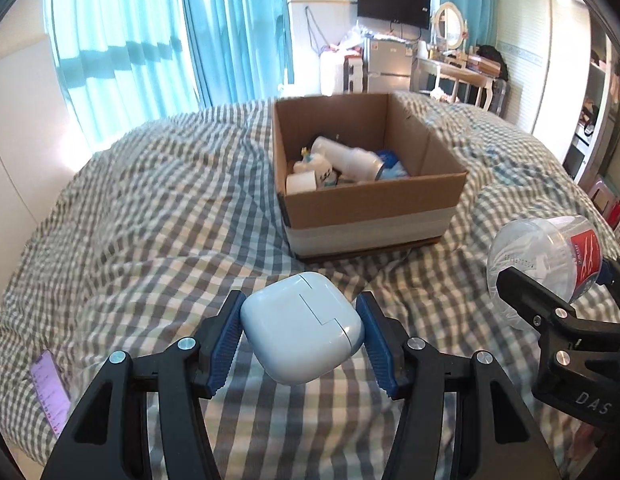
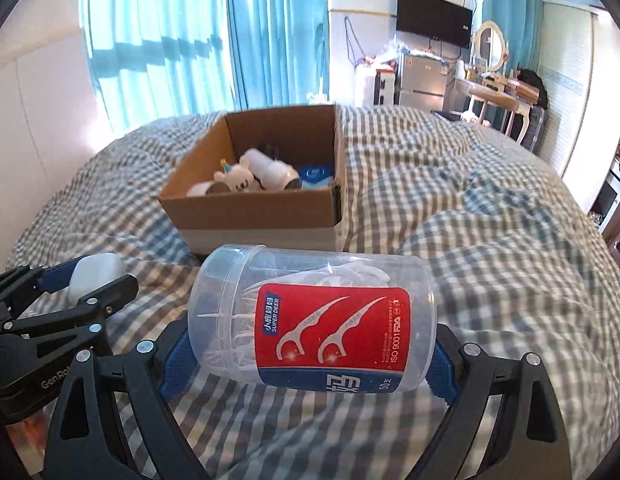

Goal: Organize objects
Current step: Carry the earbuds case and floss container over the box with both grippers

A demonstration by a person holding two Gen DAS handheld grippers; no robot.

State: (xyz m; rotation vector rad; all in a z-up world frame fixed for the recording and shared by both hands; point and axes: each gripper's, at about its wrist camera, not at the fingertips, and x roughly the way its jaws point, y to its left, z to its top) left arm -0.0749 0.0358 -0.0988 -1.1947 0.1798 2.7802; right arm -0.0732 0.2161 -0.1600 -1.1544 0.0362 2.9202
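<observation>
My left tongs [image 1: 300, 338] clamp the earbud case [image 1: 302, 328]; right tongs [image 2: 310, 356] clamp the floss-pick jar [image 2: 313, 316]. I should clear the cardboard box [image 1: 369, 204] rim at bed centre before releasing.

Your right gripper [image 2: 310, 354] is clamped on a clear plastic floss pick jar [image 2: 313, 316], which lies on its side across the blue pads [image 2: 176, 364], red label facing you, white picks visible inside. To your left, the left gripper [image 2: 90, 280] holds a pale earbud case [image 2: 96, 270] between its fingers. Ahead of you, an open cardboard box [image 2: 246, 208] sits on the checked bedspread [image 2: 469, 240]. Inside it you can see a white bottle [image 2: 272, 170] lying down, a small white figurine [image 2: 238, 178] and a blue packet [image 2: 315, 176]. Behind the bed hang turquoise curtains [image 2: 190, 32], with a wall-mounted screen [image 2: 433, 24] to the right.
</observation>
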